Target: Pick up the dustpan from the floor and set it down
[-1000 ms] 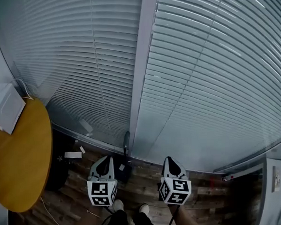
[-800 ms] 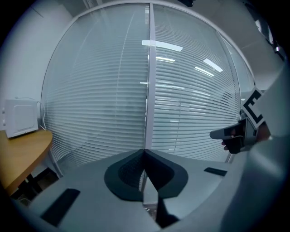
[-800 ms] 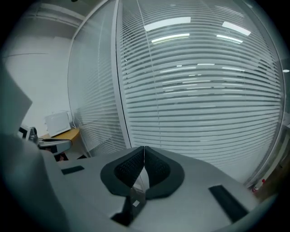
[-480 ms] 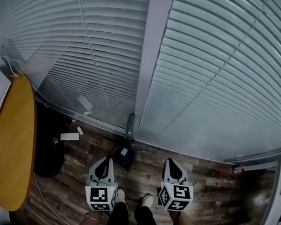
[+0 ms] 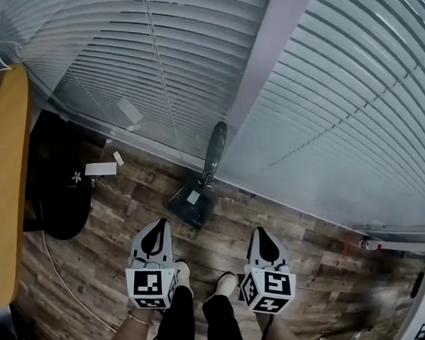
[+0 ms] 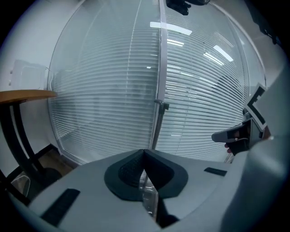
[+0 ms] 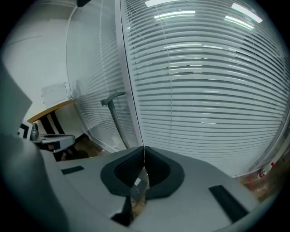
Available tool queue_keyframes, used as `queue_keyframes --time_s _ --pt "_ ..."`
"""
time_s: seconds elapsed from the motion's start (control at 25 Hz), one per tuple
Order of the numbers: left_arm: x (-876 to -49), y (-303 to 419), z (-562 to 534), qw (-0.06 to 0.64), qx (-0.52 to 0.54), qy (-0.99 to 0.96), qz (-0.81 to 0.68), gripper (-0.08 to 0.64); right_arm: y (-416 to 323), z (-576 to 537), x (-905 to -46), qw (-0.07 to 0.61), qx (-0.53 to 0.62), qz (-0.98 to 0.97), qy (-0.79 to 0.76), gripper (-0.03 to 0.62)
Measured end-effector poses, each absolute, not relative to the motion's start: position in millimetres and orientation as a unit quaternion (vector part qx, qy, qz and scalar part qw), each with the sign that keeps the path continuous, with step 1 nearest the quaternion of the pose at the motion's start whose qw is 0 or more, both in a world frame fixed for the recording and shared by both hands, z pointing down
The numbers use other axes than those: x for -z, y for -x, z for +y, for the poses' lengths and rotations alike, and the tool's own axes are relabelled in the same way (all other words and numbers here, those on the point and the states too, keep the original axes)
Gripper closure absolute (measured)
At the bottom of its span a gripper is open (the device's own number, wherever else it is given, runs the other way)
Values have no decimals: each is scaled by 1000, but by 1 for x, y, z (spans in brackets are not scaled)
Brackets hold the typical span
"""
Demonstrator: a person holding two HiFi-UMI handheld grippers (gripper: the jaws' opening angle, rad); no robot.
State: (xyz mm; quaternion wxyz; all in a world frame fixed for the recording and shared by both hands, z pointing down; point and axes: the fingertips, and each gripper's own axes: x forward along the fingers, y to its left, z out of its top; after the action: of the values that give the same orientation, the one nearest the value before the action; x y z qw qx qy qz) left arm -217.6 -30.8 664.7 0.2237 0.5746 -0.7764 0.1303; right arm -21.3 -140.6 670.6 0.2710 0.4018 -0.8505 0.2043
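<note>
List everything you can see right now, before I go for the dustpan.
dark plastic long-handled dustpan: one, dark grey, on the floor ahead of the feet, handle leaning on the window frame
round wooden table: one, yellow-orange, left edge
black round object: one, on the floor beside the table
white paper slips: two, on the floor left of the dustpan
thin cable: one, pale, lower-left floor
slatted blinds: white, behind glass
window post: one, white
small red-and-white object: one, right, unidentifiable
wood-plank floor: brown
shoes: two, white
left hand-held gripper: grey, shut, empty
right hand-held gripper: grey, shut, empty
</note>
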Motion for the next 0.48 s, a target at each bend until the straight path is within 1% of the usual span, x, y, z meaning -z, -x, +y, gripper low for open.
queue_keyframes --time_s 0.48 --pt "-675 232 -18 242 -116 -554 -788 543 51 -134 -663 232 -214 -871 -377 558"
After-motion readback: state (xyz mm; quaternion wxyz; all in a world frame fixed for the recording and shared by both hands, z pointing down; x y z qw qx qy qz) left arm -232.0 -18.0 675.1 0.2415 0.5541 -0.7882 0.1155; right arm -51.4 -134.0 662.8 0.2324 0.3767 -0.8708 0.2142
